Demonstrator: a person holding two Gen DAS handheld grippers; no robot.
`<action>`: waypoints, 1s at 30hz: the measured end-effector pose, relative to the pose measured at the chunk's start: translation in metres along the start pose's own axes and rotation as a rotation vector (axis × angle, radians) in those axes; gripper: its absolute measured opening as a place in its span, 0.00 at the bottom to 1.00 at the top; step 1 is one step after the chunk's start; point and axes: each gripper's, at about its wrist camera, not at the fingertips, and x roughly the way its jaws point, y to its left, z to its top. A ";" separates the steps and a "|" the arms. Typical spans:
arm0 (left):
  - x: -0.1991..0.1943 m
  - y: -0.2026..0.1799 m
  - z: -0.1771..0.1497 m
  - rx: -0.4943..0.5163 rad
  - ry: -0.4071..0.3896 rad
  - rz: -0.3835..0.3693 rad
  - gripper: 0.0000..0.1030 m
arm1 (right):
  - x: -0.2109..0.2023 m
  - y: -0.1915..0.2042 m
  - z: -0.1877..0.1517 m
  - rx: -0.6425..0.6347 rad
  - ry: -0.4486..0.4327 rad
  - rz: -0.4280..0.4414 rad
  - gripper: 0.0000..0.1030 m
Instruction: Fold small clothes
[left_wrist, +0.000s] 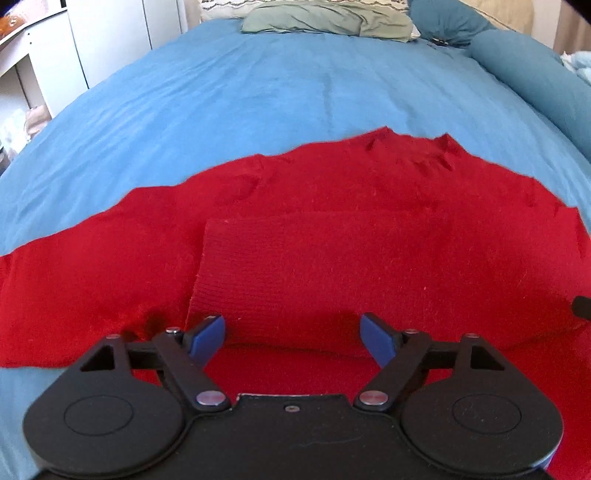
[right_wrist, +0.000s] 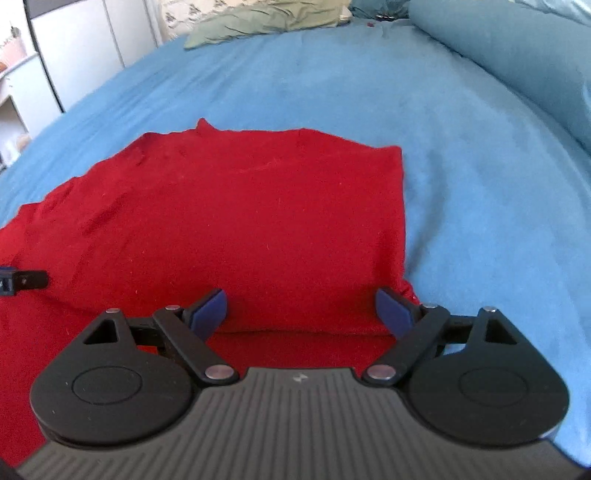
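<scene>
Left gripper (left_wrist: 291, 338): blue-padded fingers spread wide, nothing clamped, low over the folded hem.
Right gripper (right_wrist: 302, 312): fingers likewise released, straddling the near fold.
Red sweater (left_wrist: 332, 229): fuzzy knit, ribbed panel folded on top, lying flat on the bed; its left sleeve runs out of frame.
Bed (left_wrist: 221, 99): smooth blue cover.
Pillow (left_wrist: 325, 18): sage green, crumpled, far end, partly cropped.

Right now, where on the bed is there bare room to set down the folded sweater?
Bare blue sheet lies right of the red sweater, up to the rolled blue duvet. More lies beyond the sweater, short of the green pillow. Near the open left tongs and right tongs it is all sweater.
</scene>
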 end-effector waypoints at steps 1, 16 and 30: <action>-0.006 0.002 0.002 -0.009 -0.005 0.002 0.82 | -0.004 0.004 0.005 0.014 -0.011 0.004 1.00; -0.160 0.161 0.006 -0.238 -0.081 0.103 1.00 | -0.139 0.159 0.053 0.059 -0.113 0.057 1.00; -0.107 0.395 -0.070 -0.690 -0.100 0.173 0.90 | -0.118 0.297 0.001 0.081 -0.031 0.117 1.00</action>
